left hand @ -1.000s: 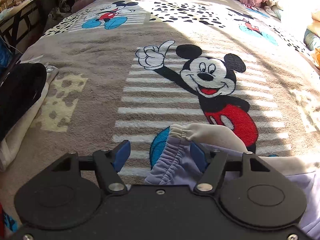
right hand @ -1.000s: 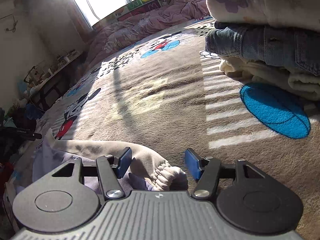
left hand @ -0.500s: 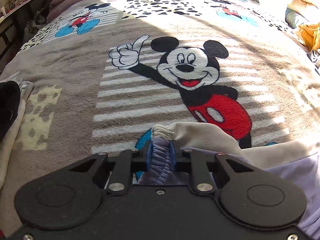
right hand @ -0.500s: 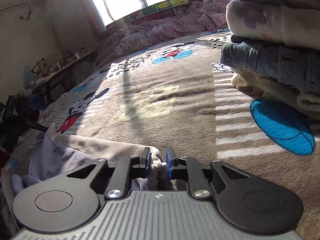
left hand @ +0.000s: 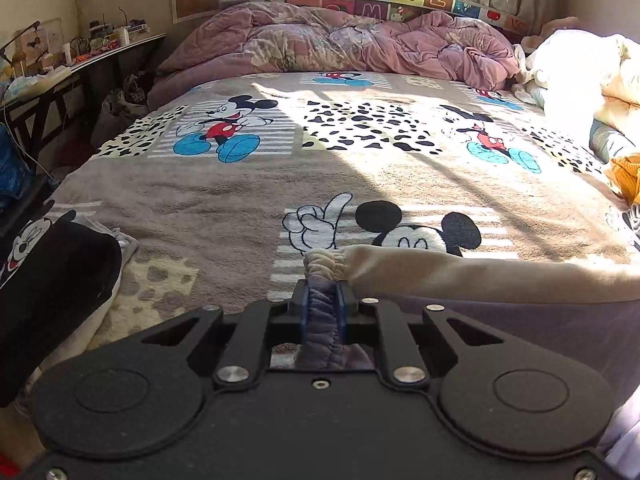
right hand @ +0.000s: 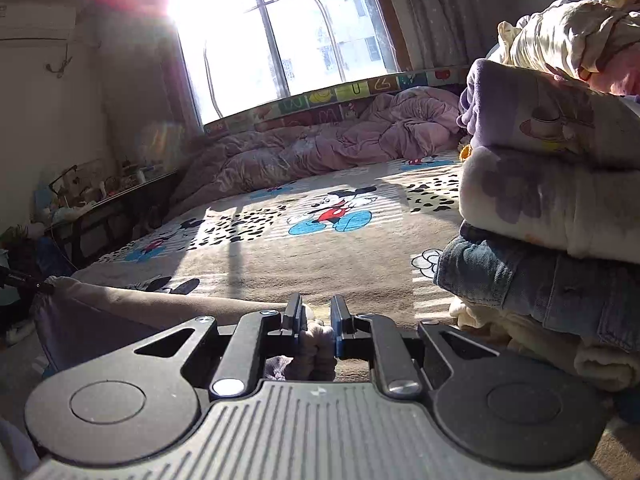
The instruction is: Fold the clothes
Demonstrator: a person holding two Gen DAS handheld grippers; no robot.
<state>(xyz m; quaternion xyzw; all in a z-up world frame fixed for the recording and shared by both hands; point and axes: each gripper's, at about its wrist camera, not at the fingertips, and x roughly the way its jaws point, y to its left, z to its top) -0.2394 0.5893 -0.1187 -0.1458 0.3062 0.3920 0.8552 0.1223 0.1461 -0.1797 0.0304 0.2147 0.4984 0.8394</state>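
A lavender and beige pair of trousers (left hand: 480,276) with an elastic waistband hangs stretched between my two grippers above the cartoon-mouse blanket (left hand: 224,200). My left gripper (left hand: 322,300) has its blue pads pressed on the gathered lavender waistband, and its jaws are still closing a little. In the right wrist view my right gripper (right hand: 316,320) is shut on the other bunched end of the waistband, and the trousers (right hand: 160,304) run off to the left, lifted off the blanket. The legs below both grippers are hidden.
A tall stack of folded clothes (right hand: 540,200) with jeans (right hand: 540,284) in it stands close on the right gripper's right. A black garment (left hand: 52,280) lies at the bed's left edge. A pink duvet (left hand: 340,44) fills the head end; a cluttered desk (left hand: 80,64) runs along the left.
Both grippers went from open around the waistband to shut on it, then rose and tilted upward, lifting the trousers taut off the blanket.
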